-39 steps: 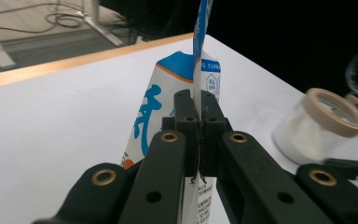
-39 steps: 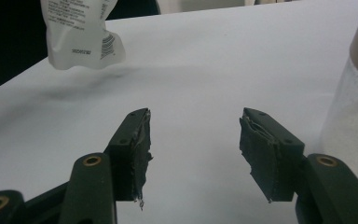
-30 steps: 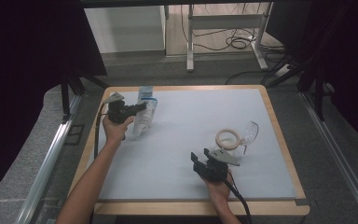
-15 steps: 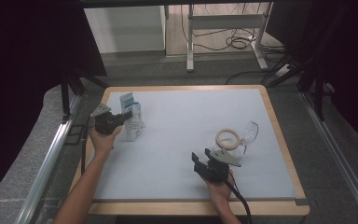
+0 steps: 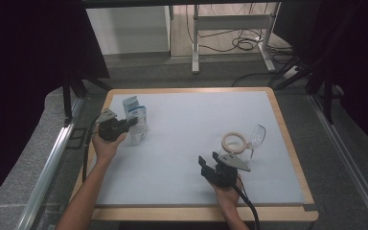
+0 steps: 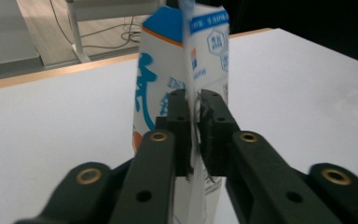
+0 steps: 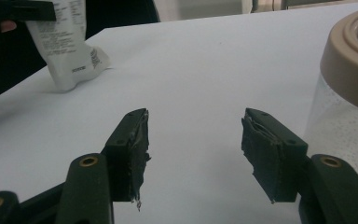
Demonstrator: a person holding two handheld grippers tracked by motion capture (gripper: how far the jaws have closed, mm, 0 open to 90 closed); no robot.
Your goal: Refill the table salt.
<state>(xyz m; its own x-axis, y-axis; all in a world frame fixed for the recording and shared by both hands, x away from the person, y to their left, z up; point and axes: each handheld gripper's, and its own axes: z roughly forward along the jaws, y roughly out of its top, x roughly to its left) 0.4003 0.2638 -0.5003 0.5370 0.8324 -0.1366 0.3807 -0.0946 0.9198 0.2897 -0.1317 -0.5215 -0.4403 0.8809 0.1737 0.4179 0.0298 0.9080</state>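
A white and blue pouch [image 5: 137, 119] stands upright at the table's left side. My left gripper [image 5: 133, 122] reaches it from the left. In the left gripper view the pouch [image 6: 177, 60] has its thin side seam between the pads [image 6: 179, 126]; the jaws have just been opening and stand a sliver apart, no longer pinching it. A clear jar with a beige rim [image 5: 242, 140] lies on its side right of centre. My right gripper [image 5: 209, 161] rests just in front of it, open, with nothing between its fingers [image 7: 130, 144]. The jar [image 7: 349, 88] is at the right edge of the right gripper view.
The table is a white sheet with a wooden border [image 5: 287, 129]. The middle between pouch and jar is bare sheet. The pouch [image 7: 67, 46] shows far off in the right gripper view. Dark curtains, metal frames and floor cables lie beyond the far edge.
My left hand has carried the pouch leftward and a little down; it now stands on the sheet. The left jaws have loosened around its seam. The right gripper and the jar have stayed put.
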